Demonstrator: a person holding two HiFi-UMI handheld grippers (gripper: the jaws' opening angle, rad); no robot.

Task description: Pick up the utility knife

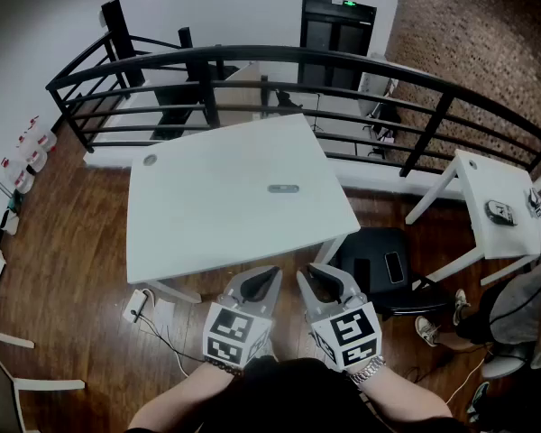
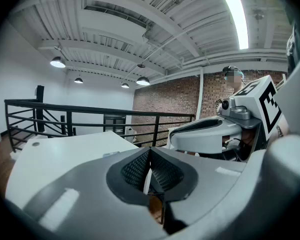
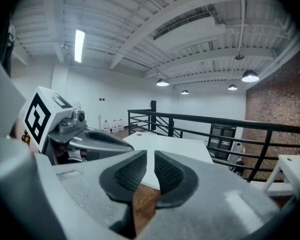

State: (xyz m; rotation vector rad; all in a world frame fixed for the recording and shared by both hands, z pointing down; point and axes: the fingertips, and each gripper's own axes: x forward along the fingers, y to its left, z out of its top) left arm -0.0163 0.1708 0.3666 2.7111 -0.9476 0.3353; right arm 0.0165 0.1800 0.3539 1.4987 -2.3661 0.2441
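Note:
The utility knife (image 1: 283, 188) is a small grey bar lying flat on the white table (image 1: 207, 215), right of its middle. In the left gripper view the knife (image 2: 111, 154) shows as a small grey sliver on the tabletop (image 2: 65, 154). Both grippers hang side by side over the wooden floor, short of the table's near edge and well apart from the knife. My left gripper (image 1: 260, 282) (image 2: 150, 159) is shut, pads touching, with nothing between them. My right gripper (image 1: 325, 280) (image 3: 150, 171) is shut too and holds nothing.
A black railing (image 1: 343, 66) runs behind the table. At the right stands a second white table (image 1: 496, 242) with small devices, and a black chair (image 1: 379, 269) bears a phone (image 1: 393, 266). A seated person (image 1: 514, 318) is at far right. A power strip (image 1: 135, 305) lies on the floor.

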